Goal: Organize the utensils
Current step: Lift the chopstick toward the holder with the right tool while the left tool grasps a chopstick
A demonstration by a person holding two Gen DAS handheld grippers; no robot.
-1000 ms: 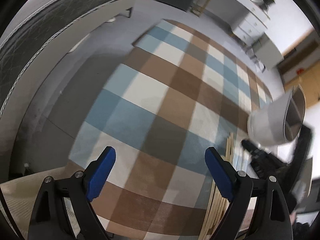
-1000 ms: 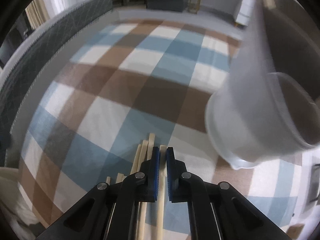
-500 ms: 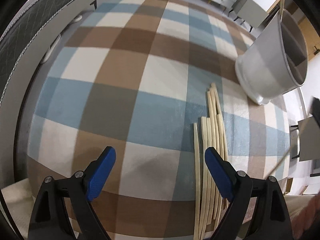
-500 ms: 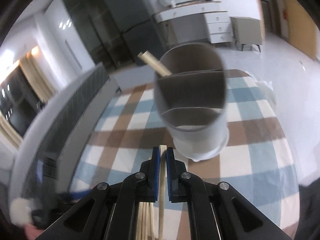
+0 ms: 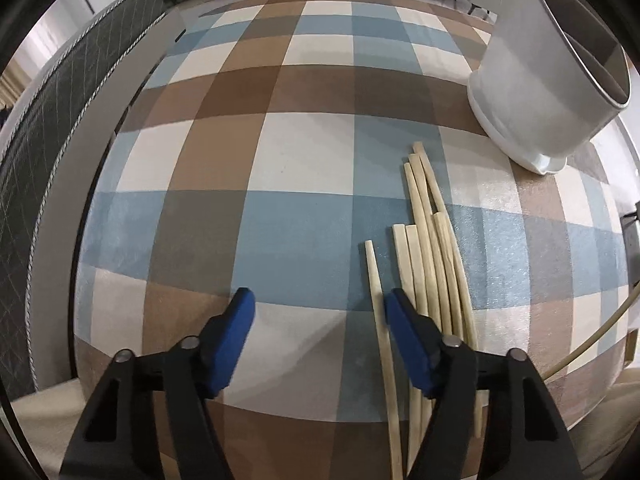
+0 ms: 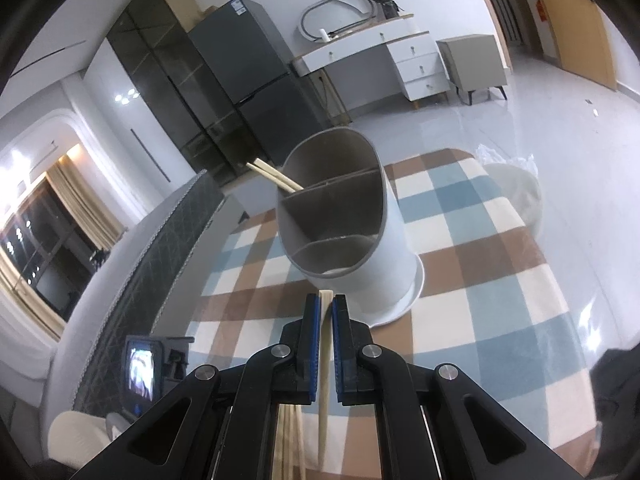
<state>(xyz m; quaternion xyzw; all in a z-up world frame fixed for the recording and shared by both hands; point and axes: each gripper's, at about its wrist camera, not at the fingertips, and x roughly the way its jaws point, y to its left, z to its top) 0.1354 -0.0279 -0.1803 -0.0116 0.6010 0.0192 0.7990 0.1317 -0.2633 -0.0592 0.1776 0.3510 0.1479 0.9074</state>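
Chopsticks [image 5: 430,264] lie bunched on the checked cloth [image 5: 280,160], with the holder [image 6: 352,232] standing just beyond their tips at about one o'clock. The right gripper [image 6: 327,304] is clamped on one chopstick [image 6: 324,360], lifted and aimed at the holder, whose far compartment already has a pair [image 6: 272,176]. That looks like the carrying step; next it needs the stick tipped end-down over a compartment, clear of the dividers. The left gripper [image 5: 318,312] hangs over the bunch, jaws closing with the leftmost stick [image 5: 380,340] between them, not yet pinched as far as I can tell. Open cloth runs from nine to twelve o'clock; the table edge curves near at three, with the holder close to it.
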